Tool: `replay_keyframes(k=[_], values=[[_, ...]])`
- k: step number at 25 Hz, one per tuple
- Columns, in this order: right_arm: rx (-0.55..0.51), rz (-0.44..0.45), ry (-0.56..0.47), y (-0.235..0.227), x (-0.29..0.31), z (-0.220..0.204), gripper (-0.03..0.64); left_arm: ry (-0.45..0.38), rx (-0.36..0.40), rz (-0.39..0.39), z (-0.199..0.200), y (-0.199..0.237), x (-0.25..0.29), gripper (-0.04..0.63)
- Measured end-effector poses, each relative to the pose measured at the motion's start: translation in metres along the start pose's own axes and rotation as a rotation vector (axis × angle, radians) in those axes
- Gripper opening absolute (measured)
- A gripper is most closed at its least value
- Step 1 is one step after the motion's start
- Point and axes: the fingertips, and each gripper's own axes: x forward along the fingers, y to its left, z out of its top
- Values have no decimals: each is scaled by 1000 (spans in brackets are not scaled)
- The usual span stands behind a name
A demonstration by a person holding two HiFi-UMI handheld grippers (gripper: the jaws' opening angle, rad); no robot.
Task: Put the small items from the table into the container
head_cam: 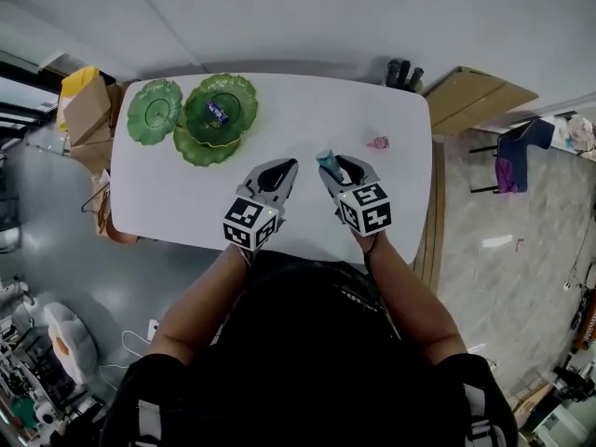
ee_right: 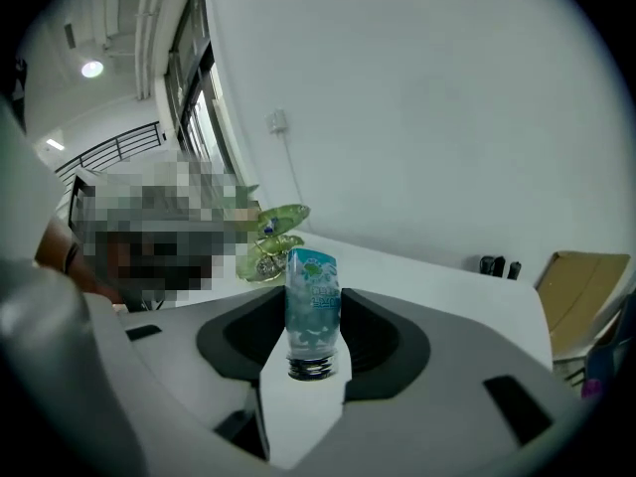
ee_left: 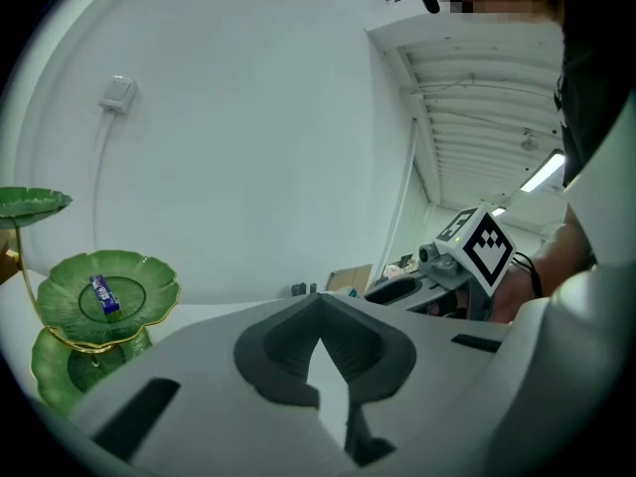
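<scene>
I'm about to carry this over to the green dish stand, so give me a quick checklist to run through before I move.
1. Right gripper shut on the teal tube: ok.
2. How firm that grip is: cannot tell; the tube stands upright between the pads.
3. Left gripper out of the way: ok, shut and empty, beside the right one.
4. Room in the green dish stand: ok, only a blue-wrapped candy lies in its middle dish.
5. Path across the white table: ok, bare.
6. Table finished: not ok, a pink item lies there.
</scene>
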Motion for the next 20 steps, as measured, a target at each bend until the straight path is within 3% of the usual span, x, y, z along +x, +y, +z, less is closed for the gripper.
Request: replay_keyframes(k=[4, 11, 20], values=[[0, 0, -72, 2, -24, 17, 176, -32, 27, 37, 9, -10, -11, 8], [10, 8, -98, 4, -38, 19, 176, -43, 47, 60, 14, -22, -22, 8], [-38, 54, -102, 46, -21, 37, 176, -68, 44, 121, 20, 4, -63, 8]])
